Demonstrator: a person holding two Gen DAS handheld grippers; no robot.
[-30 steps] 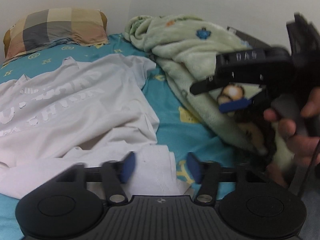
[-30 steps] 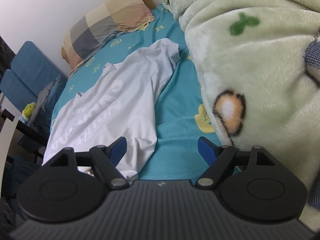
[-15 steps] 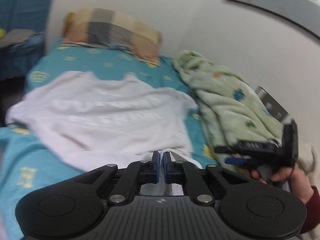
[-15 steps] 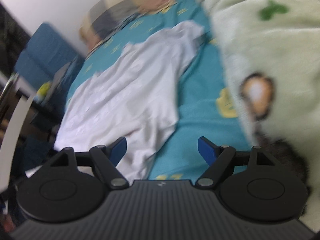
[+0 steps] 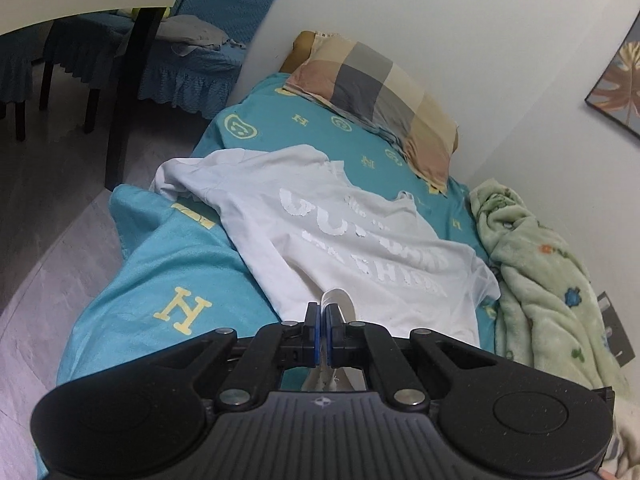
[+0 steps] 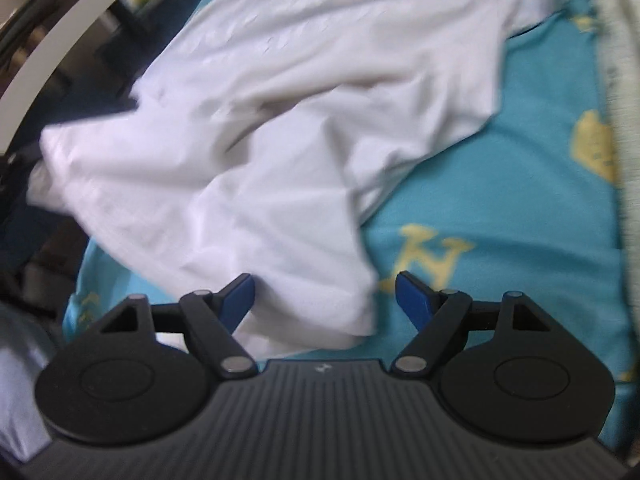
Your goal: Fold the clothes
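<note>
Left tongs point(image 5: 322, 330): clenched on a pinch of white cloth at the near hem of the T-shirt point(image 5: 340, 236); fabric bunched up between the blue pads and trailing down under them.
Right tongs point(image 6: 325, 297): spread wide, nothing between the pads; poised just over a loose near corner of the T-shirt point(image 6: 280, 152), contact not clear through the blur.
T-shirt position: spread across the middle of the bed point(image 5: 168, 264), on the teal sheet with yellow letters; far end toward the pillow point(image 5: 376, 92), one side close to the green blanket point(image 5: 536, 264), the other side reaching the bed's edge.
T-shirt look: white, thin, soft; pale printed lettering faintly visible across the top face; sleeve crumpled at the far left corner; long creases and a raised ridge running up from the held hem; near corner rumpled and partly doubled over.
Progress: early, by the look of it. No clean fold visible anywhere; garment only roughly laid out.
Left to do: probably a second grip with the right tongs, then smoothing flat, sleeves in, body folded over.
Surroundings: blue-covered chairs point(image 5: 188, 52) beyond the bed, framed picture point(image 5: 620, 88) on the wall.
</note>
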